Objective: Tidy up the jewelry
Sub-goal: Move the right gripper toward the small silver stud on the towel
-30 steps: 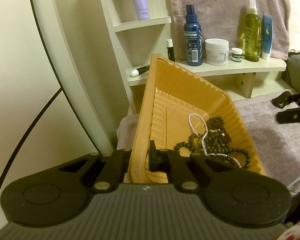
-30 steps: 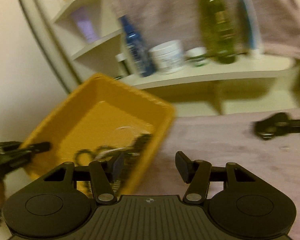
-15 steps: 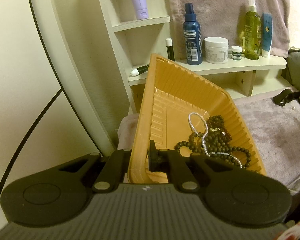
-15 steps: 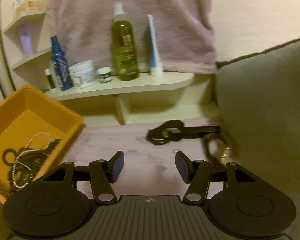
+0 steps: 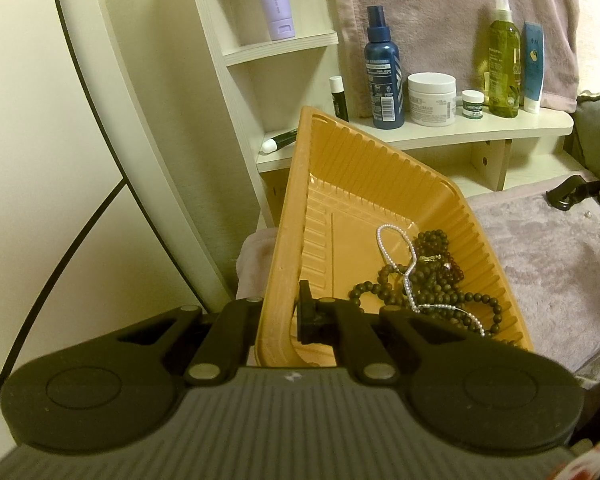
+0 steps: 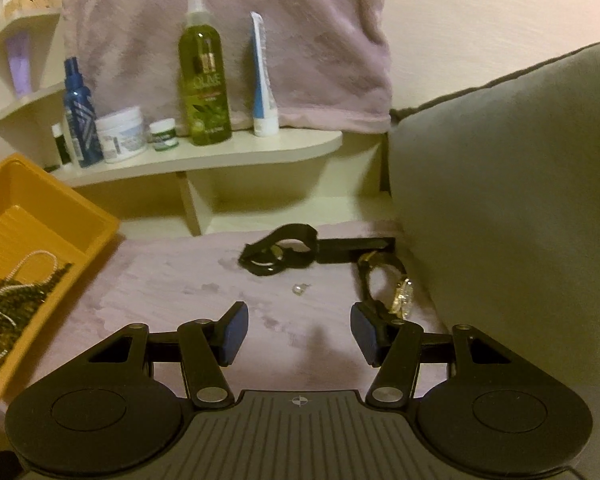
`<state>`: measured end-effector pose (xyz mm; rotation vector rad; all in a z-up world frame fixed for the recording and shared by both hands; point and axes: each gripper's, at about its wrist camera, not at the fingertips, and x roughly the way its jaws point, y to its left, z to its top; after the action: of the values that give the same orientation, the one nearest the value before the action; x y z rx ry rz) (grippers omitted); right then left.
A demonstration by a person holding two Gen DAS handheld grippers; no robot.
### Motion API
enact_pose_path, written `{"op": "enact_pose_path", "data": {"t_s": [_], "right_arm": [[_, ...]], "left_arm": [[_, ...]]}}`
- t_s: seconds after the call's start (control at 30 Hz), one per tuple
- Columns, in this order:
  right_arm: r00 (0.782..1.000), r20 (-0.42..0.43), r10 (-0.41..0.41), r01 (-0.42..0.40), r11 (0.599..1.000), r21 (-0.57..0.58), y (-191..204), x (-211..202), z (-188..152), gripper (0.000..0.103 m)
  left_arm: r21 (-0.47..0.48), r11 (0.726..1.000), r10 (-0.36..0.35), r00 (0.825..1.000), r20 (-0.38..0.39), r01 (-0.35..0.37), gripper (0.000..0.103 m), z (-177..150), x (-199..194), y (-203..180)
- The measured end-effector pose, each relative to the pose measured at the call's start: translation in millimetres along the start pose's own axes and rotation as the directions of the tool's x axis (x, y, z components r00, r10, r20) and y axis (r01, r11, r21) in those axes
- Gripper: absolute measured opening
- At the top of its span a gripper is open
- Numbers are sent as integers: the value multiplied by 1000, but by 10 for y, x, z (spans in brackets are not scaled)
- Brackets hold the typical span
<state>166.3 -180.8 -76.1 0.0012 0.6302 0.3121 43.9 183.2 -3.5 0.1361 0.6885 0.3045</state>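
Left gripper (image 5: 278, 316) pinches orange tray (image 5: 284, 240) rim, tilting it so beads (image 5: 432, 280) pool low-right. Right gripper (image 6: 298, 330), jaws spread and empty, faces watches (image 6: 280, 254) far-right on mat, likely next pick.

Warm, yellowish light over a cream wall (image 6: 500, 8), plain and bare. A pale shelf (image 6: 220, 152) curves across it, propped on a wooden bracket (image 6: 192, 204), with smaller corner shelves (image 5: 284, 44) stepping up on the left. Bottles (image 6: 204, 76), jars (image 5: 432, 98) and tubes (image 6: 262, 76) stand in a row along the shelf. A mauve towel (image 6: 228, 28) hangs behind them against the wall. Below, a fuzzy lilac cloth (image 6: 188, 280) covers the surface. A grey cushion (image 6: 512, 184) crowds in from the right. Far left, a white curved frame (image 5: 112, 128) sweeps down with a thin black cable (image 5: 60, 248) beside it.
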Motion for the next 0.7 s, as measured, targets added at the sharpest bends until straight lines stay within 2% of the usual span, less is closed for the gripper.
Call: {"op": "enact_pose_path", "data": {"t_s": [0.4, 0.7], "right_arm": [[999, -19, -39, 39, 999, -16, -41, 233, -28, 57], [1000, -14, -22, 22, 1000, -19, 27, 528, 45, 56]], "left_arm": [[1, 1000, -2, 1000, -3, 2, 4, -4, 4, 10], [5, 1000, 4, 1000, -8, -4, 4, -6, 0, 2]]}}
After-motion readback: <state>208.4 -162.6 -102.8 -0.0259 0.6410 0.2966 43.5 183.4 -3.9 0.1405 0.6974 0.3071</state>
